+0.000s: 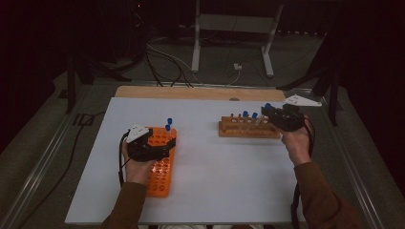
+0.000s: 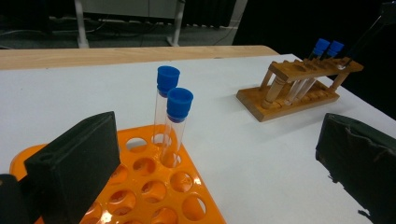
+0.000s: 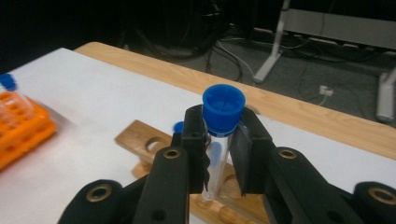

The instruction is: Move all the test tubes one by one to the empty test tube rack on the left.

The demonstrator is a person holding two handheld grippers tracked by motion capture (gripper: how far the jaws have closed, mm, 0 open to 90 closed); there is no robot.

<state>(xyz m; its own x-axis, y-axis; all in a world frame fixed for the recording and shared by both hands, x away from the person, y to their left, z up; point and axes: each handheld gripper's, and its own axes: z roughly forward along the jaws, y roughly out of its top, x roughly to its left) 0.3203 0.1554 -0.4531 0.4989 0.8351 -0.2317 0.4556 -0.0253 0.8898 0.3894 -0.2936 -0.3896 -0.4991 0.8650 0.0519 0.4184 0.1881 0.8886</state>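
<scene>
Gripping a blue-capped tube (image 3: 219, 140), the right gripper (image 3: 219, 149) hangs above the wooden rack (image 3: 144, 140).

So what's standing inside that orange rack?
Two clear tubes with blue caps stand in holes at the far end of the orange rack. The left gripper and hand cover its middle holes in the high view.

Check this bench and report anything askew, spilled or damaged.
Nothing is spilled or broken. The two clear blue-capped tubes in the orange plastic rack lean slightly rather than standing straight. One more blue-capped tube is out of the wooden rack, clamped in the right hand-held gripper above it.
</scene>
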